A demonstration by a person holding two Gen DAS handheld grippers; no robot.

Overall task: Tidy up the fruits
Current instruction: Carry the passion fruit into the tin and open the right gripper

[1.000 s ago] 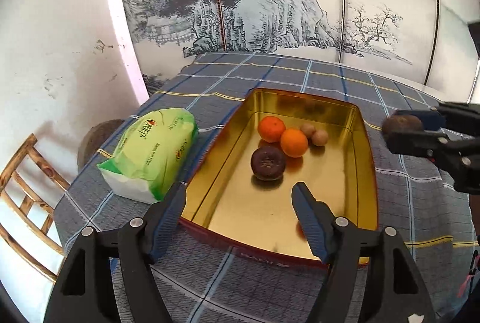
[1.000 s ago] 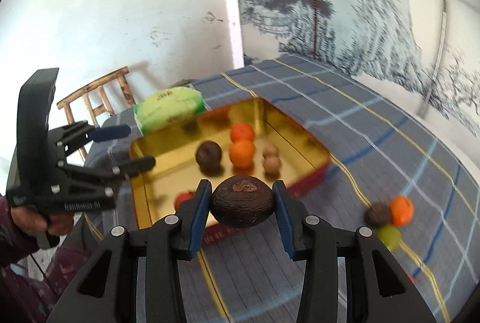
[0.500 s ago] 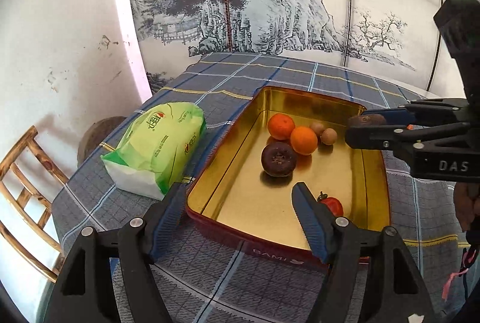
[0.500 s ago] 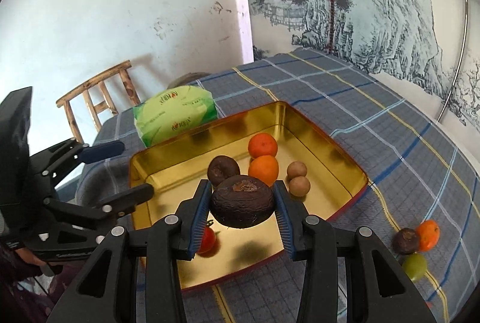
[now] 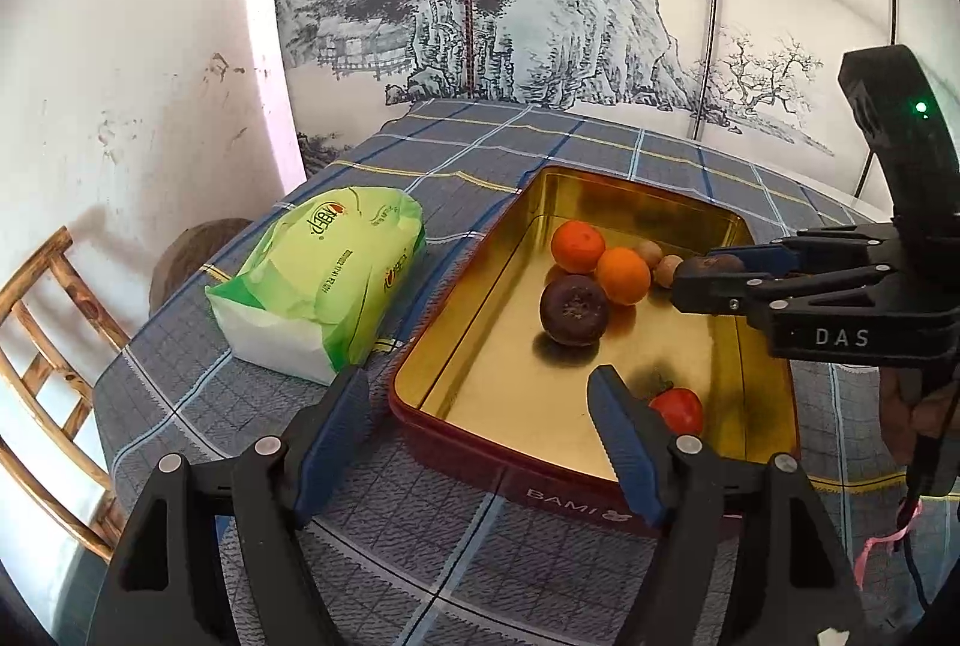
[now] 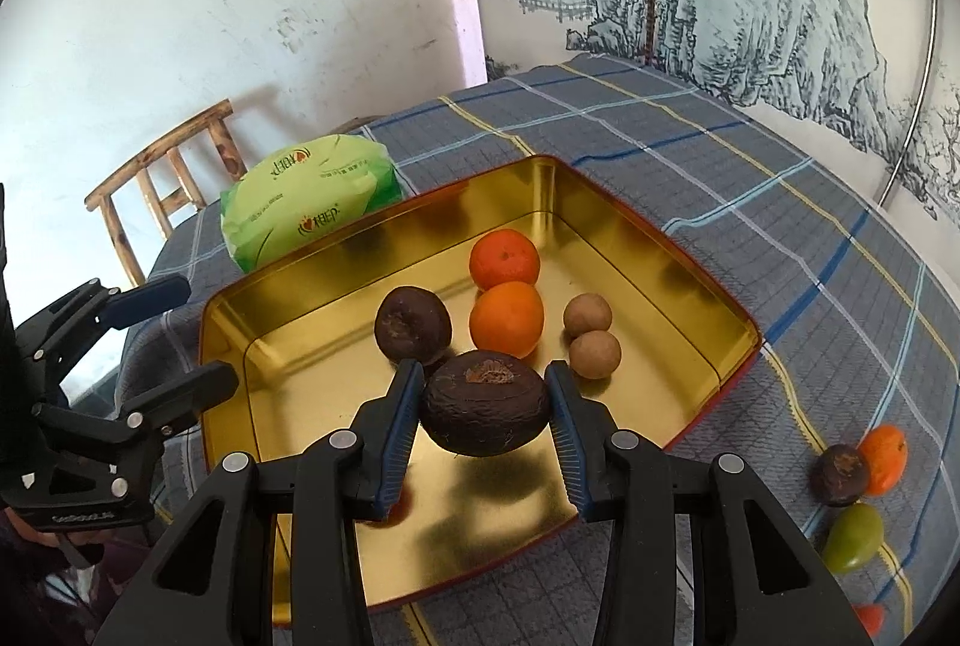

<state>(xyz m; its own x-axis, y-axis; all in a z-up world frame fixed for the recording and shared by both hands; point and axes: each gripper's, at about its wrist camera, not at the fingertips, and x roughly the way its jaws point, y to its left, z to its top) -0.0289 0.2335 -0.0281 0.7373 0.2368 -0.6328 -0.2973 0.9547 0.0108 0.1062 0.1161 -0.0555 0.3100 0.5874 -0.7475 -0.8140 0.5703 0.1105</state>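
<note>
- Nearest us in the right wrist view, the right gripper (image 6: 485, 409) has its two blue-padded fingers (image 6: 401, 421) pressed against either side of a dark brown passion fruit (image 6: 485, 403), which hangs above the floor of the gold tin (image 6: 714, 307) (its shadow lies on the metal just below).
- We see the left gripper (image 5: 480, 433) with its fingers spread wide and nothing between them; it hovers at the near edge of the tin, one fingertip over the tablecloth (image 5: 420, 538), the other over the tin's near rim.
- Partly behind that fingertip lies a small red tomato (image 5: 678, 409) on the tin floor.
- Further in sit a second dark passion fruit (image 6: 413, 325), then two oranges (image 6: 506, 319) touching each other, and beside them two small tan round fruits (image 6: 594, 353) (we cannot tell what kind).
- Outside the tin, on the cloth to the right, we find a dark fruit (image 6: 839, 475), an orange one (image 6: 883, 458) touching it, and a green fruit (image 6: 852, 537) just beside them.
- Beyond the tin's far left side lies a green tissue pack (image 5: 324, 280).
- Past the table edge stands a wooden chair (image 6: 162, 178), against the white wall.
</note>
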